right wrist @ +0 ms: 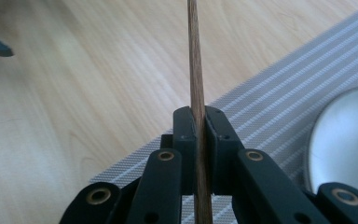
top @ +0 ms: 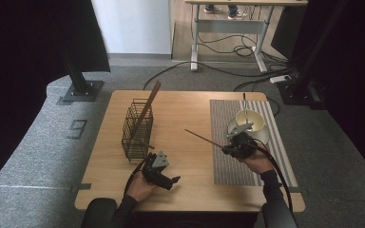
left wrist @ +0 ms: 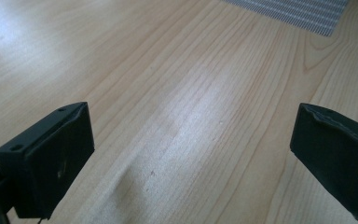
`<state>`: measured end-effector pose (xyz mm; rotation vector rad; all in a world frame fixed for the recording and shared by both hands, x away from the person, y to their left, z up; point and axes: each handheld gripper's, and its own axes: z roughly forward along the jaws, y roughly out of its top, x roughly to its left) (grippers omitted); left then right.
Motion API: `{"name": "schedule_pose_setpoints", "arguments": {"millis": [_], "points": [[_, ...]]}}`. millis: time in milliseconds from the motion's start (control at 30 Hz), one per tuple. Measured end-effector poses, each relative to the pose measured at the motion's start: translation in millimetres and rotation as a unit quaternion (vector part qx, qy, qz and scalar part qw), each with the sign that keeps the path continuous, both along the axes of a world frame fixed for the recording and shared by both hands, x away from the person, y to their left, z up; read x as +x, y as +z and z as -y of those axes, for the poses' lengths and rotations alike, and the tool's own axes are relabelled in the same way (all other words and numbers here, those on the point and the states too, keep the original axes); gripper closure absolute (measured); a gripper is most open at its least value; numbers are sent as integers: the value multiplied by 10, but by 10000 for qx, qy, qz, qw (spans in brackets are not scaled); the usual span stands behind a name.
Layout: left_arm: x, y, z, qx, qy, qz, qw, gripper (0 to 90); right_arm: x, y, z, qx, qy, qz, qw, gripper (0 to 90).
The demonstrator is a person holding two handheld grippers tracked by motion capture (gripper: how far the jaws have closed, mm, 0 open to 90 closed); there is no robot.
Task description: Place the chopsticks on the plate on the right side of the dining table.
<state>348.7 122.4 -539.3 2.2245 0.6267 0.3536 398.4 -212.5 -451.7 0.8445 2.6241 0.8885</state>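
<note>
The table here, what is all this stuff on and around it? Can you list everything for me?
Table: one, light wood, centre.
Wire basket: one, dark, table's left part.
Chopstick in basket: one, brown, leaning out of it.
Placemat: one, grey striped, table's right part.
Bowl: one, pale, on the placemat.
Held chopstick: one, brown, clamped by the right gripper.
Desk: one, white legs, behind, cables beneath.
Left gripper: black, open, empty, above bare wood.
Right gripper: black, shut on the held chopstick.
</note>
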Motion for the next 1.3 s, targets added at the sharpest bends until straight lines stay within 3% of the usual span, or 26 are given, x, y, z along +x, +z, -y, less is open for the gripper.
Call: {"name": "schedule_pose_setpoints", "arguments": {"millis": [600, 933, 1300], "points": [[45, -155, 57, 524, 73, -321, 9981, 0, 132, -218, 354, -103, -788, -58, 9968, 834], [83, -170, 42, 432, 120, -577, 9973, 0, 153, -227, 604, -38, -1244, -23, 9922, 834], [86, -171, 41, 433, 114, -588, 9973, 0, 225, -326, 858, -48, -1669, -119, 9859, 834]]}}
